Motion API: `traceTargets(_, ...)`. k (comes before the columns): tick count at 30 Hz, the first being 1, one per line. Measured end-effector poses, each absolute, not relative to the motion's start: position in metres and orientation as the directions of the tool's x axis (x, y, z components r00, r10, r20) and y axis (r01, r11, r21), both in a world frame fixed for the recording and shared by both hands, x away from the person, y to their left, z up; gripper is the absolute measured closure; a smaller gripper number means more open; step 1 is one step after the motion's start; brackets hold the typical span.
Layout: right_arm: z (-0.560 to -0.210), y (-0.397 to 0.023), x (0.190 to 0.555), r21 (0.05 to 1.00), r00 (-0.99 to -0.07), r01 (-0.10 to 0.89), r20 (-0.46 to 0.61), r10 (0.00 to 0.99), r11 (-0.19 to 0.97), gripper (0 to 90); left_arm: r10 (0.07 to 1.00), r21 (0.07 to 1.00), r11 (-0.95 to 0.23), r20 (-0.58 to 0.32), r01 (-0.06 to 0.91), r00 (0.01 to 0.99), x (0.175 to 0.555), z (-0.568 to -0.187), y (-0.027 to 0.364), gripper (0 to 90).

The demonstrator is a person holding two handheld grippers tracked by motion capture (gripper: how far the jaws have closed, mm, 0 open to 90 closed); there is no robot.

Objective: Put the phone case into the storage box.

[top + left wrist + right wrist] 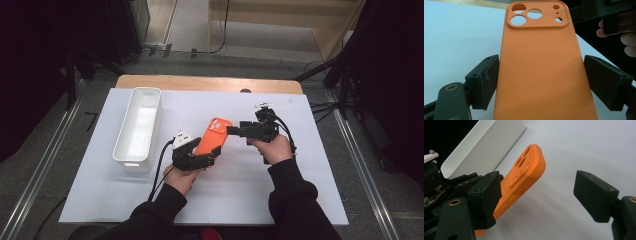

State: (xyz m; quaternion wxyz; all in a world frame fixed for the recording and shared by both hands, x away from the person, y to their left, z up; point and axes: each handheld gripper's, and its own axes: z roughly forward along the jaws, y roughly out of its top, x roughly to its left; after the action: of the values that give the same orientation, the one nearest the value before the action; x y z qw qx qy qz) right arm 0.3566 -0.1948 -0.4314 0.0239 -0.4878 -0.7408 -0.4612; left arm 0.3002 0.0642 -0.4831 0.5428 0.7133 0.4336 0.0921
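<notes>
Holding steady near the middle of the bench [300, 200], the left gripper [200, 159] has its jaws clamped on the lower sides of an orange phone case [541, 70], lifting it tilted off the white sheet with the camera cutouts pointing away. Now the right gripper [235, 130] sits at the top end of the case, jaws standing wide and not on it yet. So the pickup looks done; the handover or second grip is probably what's left. A white bin [137, 125] waits empty toward the left edge.
</notes>
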Motion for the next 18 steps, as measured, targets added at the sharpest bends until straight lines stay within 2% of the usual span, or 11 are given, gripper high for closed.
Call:
traceTargets(10,-0.4309,-0.1933,0.363,0.596,-0.474,0.801,0.563,0.677,0.065,29.7,0.728,0.86,-0.043,-0.321,0.508,0.605,0.2985,-0.484,0.0613,16.0)
traceTargets(18,-0.4319,-0.193,0.3665,0.575,-0.441,0.818,0.599,0.668,0.025,32.9,0.73,0.861,-0.045,-0.317,0.506,0.605,0.2954,-0.4861,0.0556,16.0)
